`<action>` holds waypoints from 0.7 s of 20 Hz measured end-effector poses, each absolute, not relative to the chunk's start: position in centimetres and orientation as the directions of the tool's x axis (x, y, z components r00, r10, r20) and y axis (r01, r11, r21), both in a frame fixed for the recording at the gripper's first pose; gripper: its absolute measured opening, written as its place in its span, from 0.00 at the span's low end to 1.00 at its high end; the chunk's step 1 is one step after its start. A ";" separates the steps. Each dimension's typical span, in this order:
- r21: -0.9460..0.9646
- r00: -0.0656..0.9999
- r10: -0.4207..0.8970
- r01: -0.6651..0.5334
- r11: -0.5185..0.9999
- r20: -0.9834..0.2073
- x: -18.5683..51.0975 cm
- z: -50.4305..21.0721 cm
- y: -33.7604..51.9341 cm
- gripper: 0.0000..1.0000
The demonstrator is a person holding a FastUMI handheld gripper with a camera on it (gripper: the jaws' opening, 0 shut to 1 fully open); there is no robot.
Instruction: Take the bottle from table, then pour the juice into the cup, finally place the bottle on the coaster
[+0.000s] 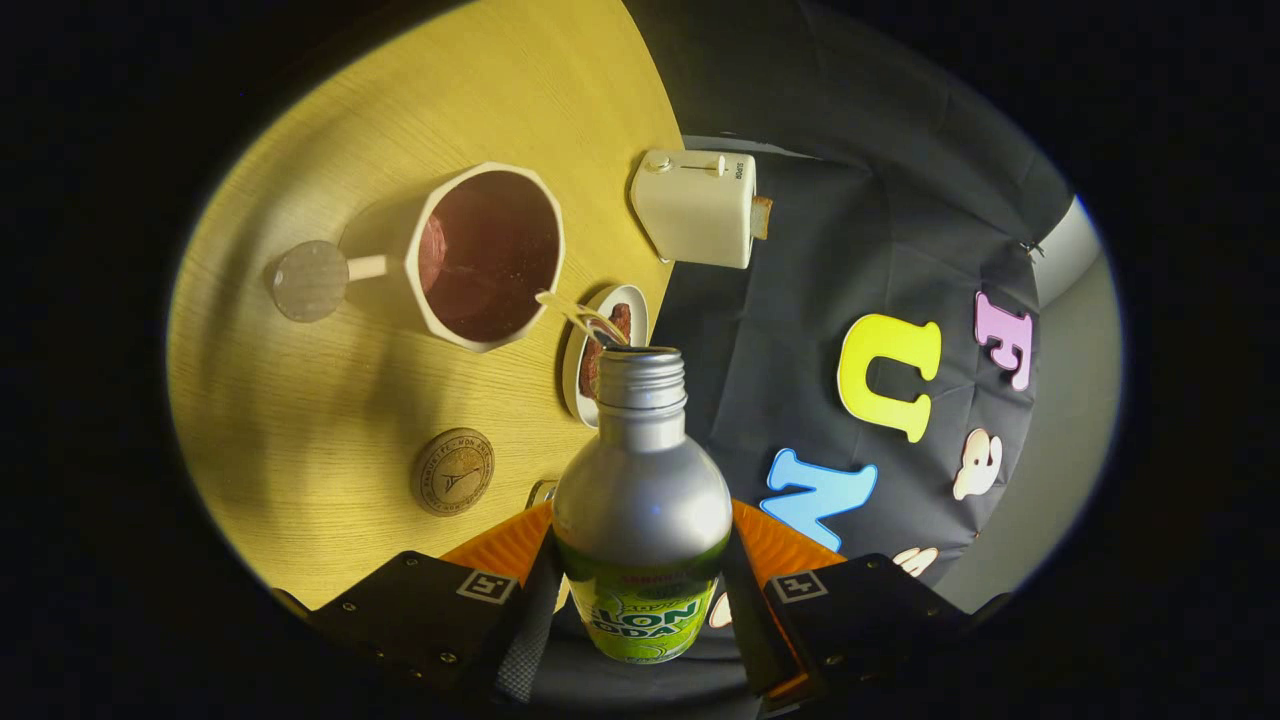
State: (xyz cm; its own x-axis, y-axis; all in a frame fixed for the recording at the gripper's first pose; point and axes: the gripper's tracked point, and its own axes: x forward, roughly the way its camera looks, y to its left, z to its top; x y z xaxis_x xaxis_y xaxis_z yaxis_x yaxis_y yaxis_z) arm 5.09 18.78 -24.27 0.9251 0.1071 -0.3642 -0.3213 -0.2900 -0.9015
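My gripper (640, 580) is shut on a silver bottle (642, 480) with a green label, one finger pressing each side of its body. The bottle is tilted, its open threaded neck pointing toward a cream octagonal cup (487, 255). A thin stream of juice (580, 318) arcs from the mouth into the cup, which holds dark red liquid. The cup's handle ends in a round disc on the side away from the bottle. A round cork coaster (453, 471) lies on the yellow wooden table (330, 400), just ahead of the left finger and beside the bottle.
A small white plate (575, 370) with a brown piece of food sits right behind the bottle neck, next to the cup. A cream toaster (698, 207) with a slice of bread stands at the table's edge beyond it. Black cloth hangs past that edge.
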 end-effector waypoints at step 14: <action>-0.896 0.929 0.119 -0.296 -0.332 -0.350 5.3 -23.1 19.0 0.77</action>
